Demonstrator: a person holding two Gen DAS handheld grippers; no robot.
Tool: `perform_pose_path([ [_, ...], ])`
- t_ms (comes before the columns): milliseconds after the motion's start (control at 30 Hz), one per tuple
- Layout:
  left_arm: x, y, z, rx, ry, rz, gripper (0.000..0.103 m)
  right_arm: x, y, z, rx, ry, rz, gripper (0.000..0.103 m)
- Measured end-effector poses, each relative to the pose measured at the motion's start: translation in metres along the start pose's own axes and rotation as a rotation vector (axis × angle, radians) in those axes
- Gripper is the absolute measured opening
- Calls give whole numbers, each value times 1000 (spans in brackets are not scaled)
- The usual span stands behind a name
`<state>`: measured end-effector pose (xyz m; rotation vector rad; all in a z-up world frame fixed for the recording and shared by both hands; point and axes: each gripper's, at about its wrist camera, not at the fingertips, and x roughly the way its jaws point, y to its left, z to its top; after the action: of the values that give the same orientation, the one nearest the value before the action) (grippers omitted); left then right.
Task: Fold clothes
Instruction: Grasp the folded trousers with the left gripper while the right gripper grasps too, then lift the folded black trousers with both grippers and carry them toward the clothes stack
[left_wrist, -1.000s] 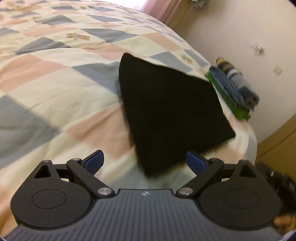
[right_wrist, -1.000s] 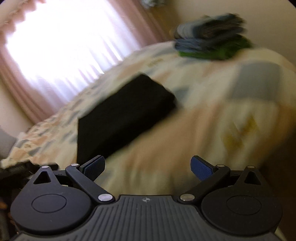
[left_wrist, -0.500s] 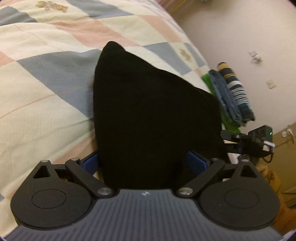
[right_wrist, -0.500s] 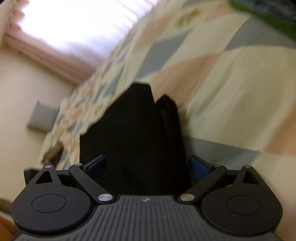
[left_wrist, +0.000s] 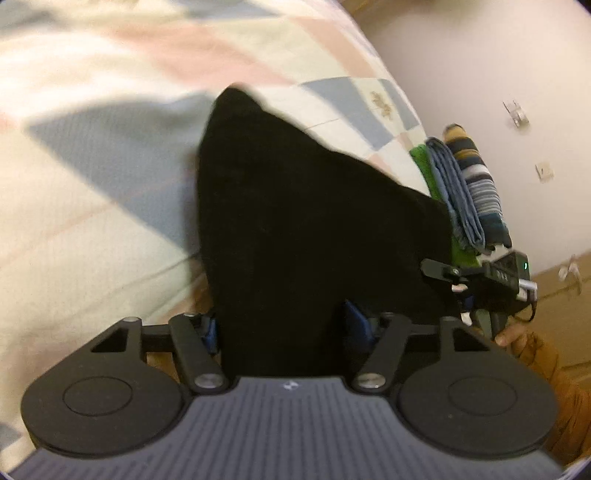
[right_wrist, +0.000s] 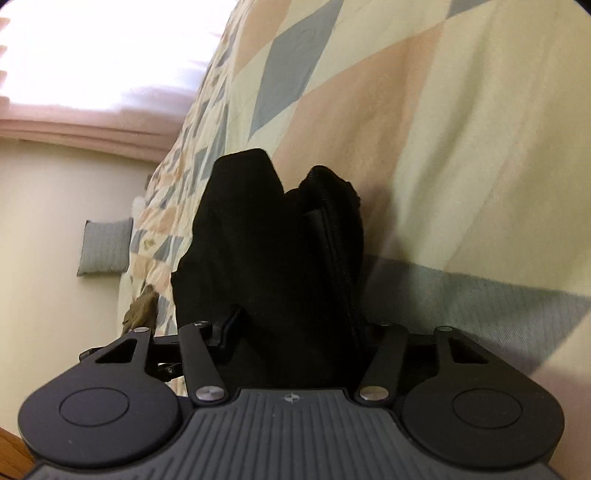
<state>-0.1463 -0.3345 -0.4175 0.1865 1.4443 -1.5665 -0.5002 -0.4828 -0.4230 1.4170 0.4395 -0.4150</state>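
A folded black garment (left_wrist: 295, 206) lies on the patchwork quilt (left_wrist: 92, 184) near the bed's corner. My left gripper (left_wrist: 282, 325) straddles its near edge, and its jaws are closing, with the blue pads (left_wrist: 354, 321) against the cloth on both sides. In the right wrist view the same black garment (right_wrist: 266, 240) shows its stacked folds end-on. My right gripper (right_wrist: 295, 328) is closing around that end, its pads buried in the cloth. The right gripper's body (left_wrist: 495, 277) shows at the garment's far right corner in the left wrist view.
A stack of folded clothes (left_wrist: 465, 192), green, blue and striped, sits at the bed's corner beyond the black garment. A person's orange sleeve (left_wrist: 554, 369) is at the right edge. A grey pillow (right_wrist: 105, 245) leans by the wall, under a bright curtained window (right_wrist: 92, 55).
Both grippers came in over the bed from open air to opposite ends of the black garment. Their jaws, wide a moment ago, have narrowed onto the cloth.
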Motion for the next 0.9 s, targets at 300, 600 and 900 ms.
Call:
perform_pose_path([
  [300, 8, 14, 18, -110, 54, -67, 56, 7, -7, 11, 92, 26, -15, 61],
  [600, -14, -42, 38, 113, 112, 19, 39, -9, 10, -2, 167, -7, -13, 45],
  [900, -26, -146, 108, 375, 144, -80, 38, -91, 44, -66, 348, -302, 67, 44],
])
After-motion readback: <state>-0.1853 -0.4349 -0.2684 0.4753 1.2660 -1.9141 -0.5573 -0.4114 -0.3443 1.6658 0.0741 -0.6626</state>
